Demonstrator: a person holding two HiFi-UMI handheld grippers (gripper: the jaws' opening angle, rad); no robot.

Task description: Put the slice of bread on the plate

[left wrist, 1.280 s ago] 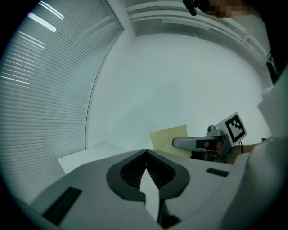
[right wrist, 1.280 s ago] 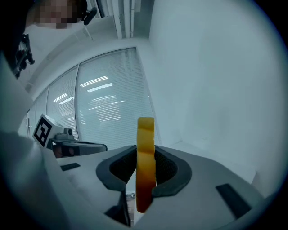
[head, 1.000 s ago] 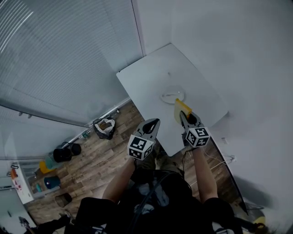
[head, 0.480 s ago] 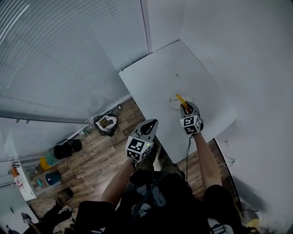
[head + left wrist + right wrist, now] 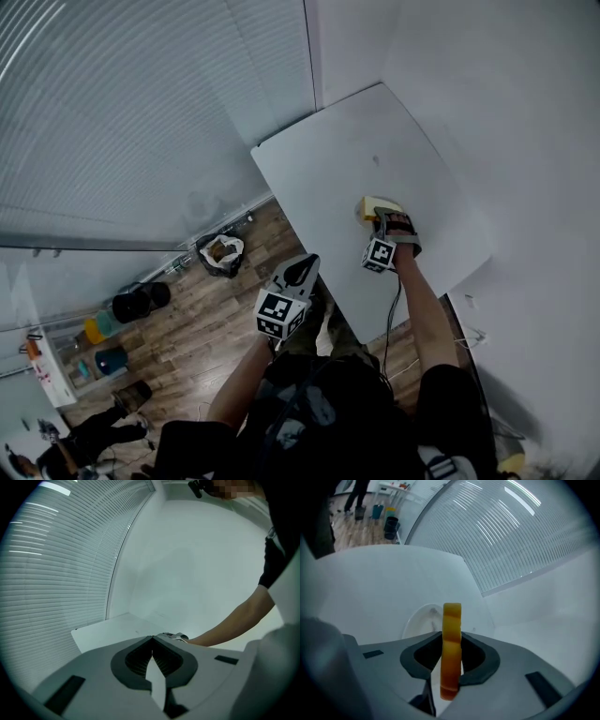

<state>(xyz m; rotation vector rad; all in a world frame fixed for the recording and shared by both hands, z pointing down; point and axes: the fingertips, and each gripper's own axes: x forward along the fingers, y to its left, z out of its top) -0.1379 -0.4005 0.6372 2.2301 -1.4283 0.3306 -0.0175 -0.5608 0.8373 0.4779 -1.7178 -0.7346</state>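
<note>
A yellow-crusted slice of bread (image 5: 451, 648) stands edge-on between the jaws of my right gripper (image 5: 451, 656), which is shut on it. Just beyond it a white plate (image 5: 419, 618) lies on the white table (image 5: 370, 583). In the head view the bread (image 5: 372, 206) sits low over the plate (image 5: 392, 204), held by the right gripper (image 5: 379, 221) near the table's right side. My left gripper (image 5: 306, 265) hangs off the table's near edge, shut and holding nothing; its own view shows the jaw tips touching (image 5: 153, 641).
The table (image 5: 337, 159) stands in a corner between window blinds (image 5: 141, 103) and a plain wall. On the wooden floor to the left are a bag (image 5: 222, 251) and a black bin (image 5: 131, 302). Another person (image 5: 94, 436) is at the lower left.
My right gripper has sunk and gone forward with the bread, rolling as it went, from the table's near edge down to the plate. The left gripper has drifted back and lower.
</note>
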